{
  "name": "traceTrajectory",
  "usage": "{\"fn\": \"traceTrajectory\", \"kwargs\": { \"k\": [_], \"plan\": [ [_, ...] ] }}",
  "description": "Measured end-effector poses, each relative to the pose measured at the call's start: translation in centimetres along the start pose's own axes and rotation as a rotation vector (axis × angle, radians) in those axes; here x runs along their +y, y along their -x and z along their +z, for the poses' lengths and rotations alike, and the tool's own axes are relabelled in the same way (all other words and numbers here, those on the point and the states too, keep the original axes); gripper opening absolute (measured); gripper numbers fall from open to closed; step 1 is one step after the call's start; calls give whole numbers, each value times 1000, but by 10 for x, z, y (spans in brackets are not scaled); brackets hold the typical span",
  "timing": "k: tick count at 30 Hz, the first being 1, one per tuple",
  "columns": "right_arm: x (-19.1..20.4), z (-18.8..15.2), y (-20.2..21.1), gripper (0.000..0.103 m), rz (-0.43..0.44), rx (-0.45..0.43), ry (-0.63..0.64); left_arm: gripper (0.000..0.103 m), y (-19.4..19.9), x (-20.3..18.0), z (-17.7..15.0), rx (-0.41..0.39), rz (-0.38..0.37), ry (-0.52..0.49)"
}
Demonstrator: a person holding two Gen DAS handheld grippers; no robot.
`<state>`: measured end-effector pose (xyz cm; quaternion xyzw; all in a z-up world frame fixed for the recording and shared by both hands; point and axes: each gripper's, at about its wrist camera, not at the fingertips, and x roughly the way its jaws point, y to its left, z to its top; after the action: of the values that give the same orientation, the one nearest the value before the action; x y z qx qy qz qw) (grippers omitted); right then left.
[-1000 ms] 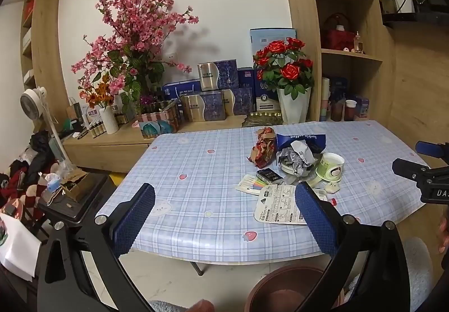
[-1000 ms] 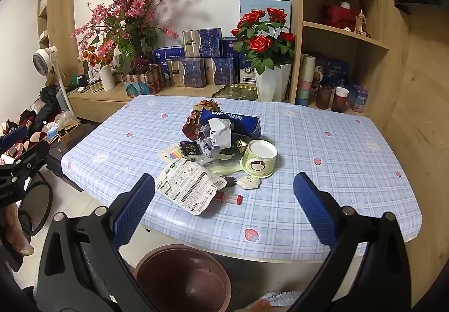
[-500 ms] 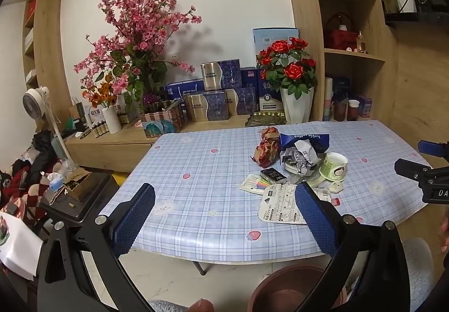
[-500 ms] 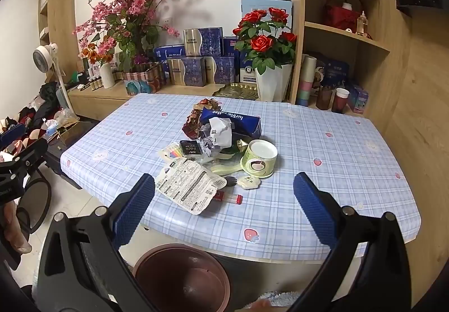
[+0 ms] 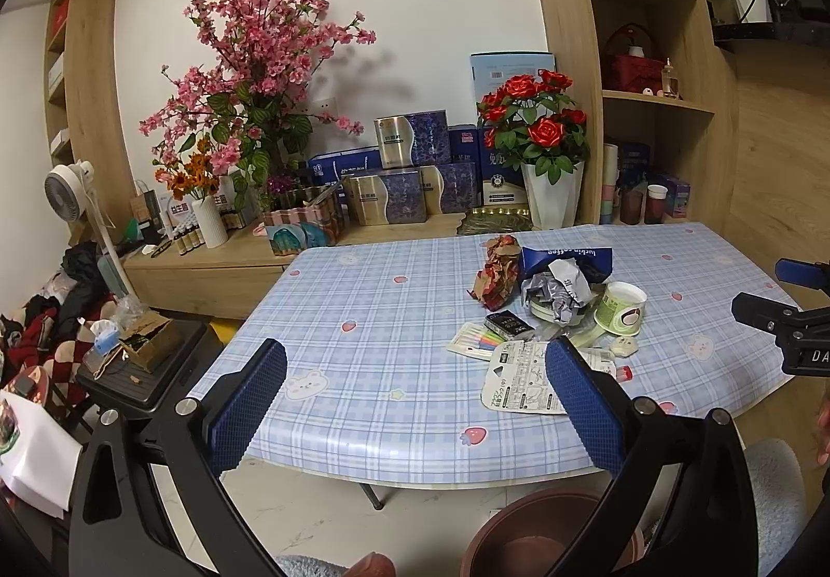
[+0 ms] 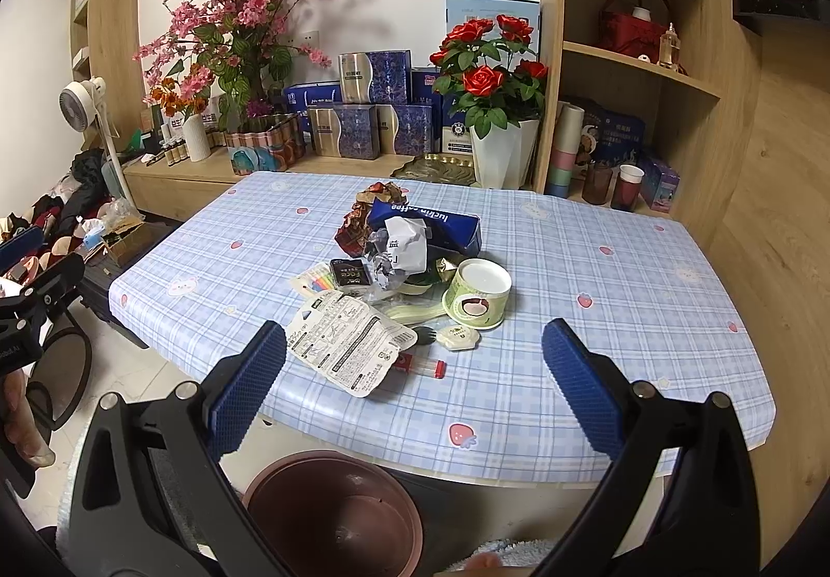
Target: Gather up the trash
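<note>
- The dark blue carton (image 6: 424,227), lying well beyond the open jaws of the right gripper, reads "luckin coffee" in white, upside down to the camera.
- The small black packet (image 6: 351,275), just left of the crumpled wrappers, reads "Face".
- The white backing card (image 6: 346,341), nearest the jaws, carries print too small to read.

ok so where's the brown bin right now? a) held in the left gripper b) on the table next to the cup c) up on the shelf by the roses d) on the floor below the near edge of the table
d: the right wrist view shows the brown bin standing on the floor just below the near edge of the table, with both grippers open and holding nothing.
</note>
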<state>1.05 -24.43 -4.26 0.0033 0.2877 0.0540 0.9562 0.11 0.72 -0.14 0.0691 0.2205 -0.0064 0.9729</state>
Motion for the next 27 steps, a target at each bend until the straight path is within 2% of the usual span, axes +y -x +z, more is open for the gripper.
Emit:
{"fn": "traceTrajectory", "kwargs": {
  "k": [17, 27],
  "plan": [
    [0, -1, 0, 97, -1, 2, 4, 98, 0, 0, -1, 1, 1, -2],
    [0, -1, 0, 97, -1, 3, 5, 98, 1, 17, -10, 9, 2, 5]
  ]
}}
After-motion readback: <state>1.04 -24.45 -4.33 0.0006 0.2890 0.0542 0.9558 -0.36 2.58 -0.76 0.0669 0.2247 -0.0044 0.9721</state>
